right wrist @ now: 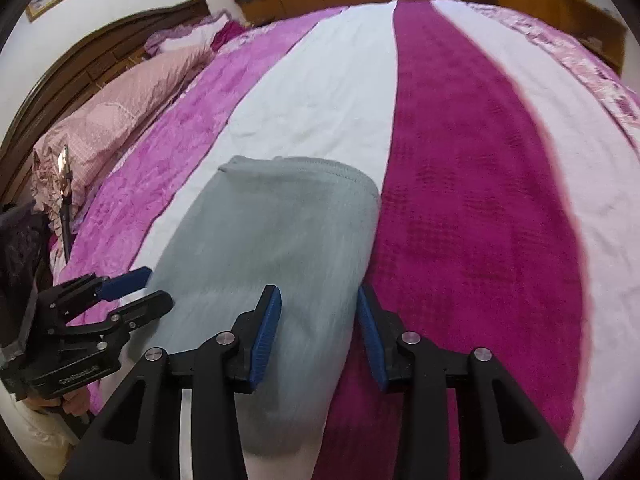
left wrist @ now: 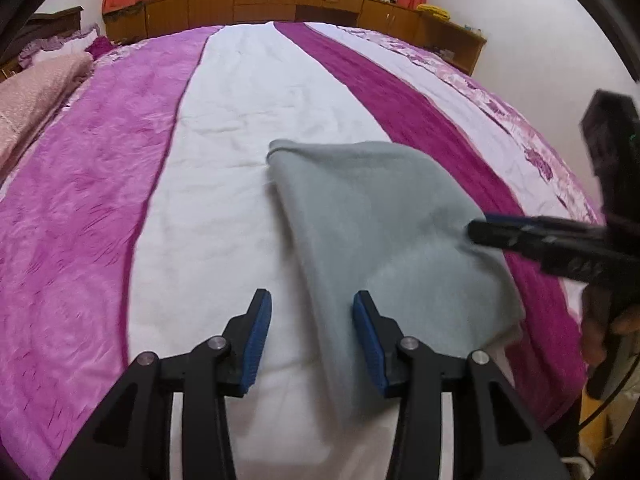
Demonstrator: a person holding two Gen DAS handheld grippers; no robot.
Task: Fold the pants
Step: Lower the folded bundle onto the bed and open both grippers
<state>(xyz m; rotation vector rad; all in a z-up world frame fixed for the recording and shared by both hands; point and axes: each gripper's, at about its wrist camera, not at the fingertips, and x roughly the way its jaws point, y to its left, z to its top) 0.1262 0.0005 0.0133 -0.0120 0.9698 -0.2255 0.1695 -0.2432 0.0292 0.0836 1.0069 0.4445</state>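
Note:
The grey pants (left wrist: 380, 220) lie folded into a compact bundle on the bed, across the white and magenta stripes. In the left wrist view my left gripper (left wrist: 312, 304) stands open over the bundle's near left edge, and the blue pads (left wrist: 256, 344) do not press the cloth. In the right wrist view the pants (right wrist: 272, 240) fill the middle. My right gripper (right wrist: 319, 300) is open above their near right edge, with cloth under the gap and no grip. Each gripper shows in the other's view: the right one (left wrist: 476, 232) at the bundle's right side, the left one (right wrist: 148, 288) at its left side.
The bed cover (left wrist: 100, 200) runs in pink, white and magenta stripes. A pink pillow (right wrist: 120, 116) and dark headboard (right wrist: 80, 68) lie at the left. Wooden cabinets (left wrist: 260, 4) line the far wall under a window with curtains. A person's hand (left wrist: 624, 320) holds the right gripper.

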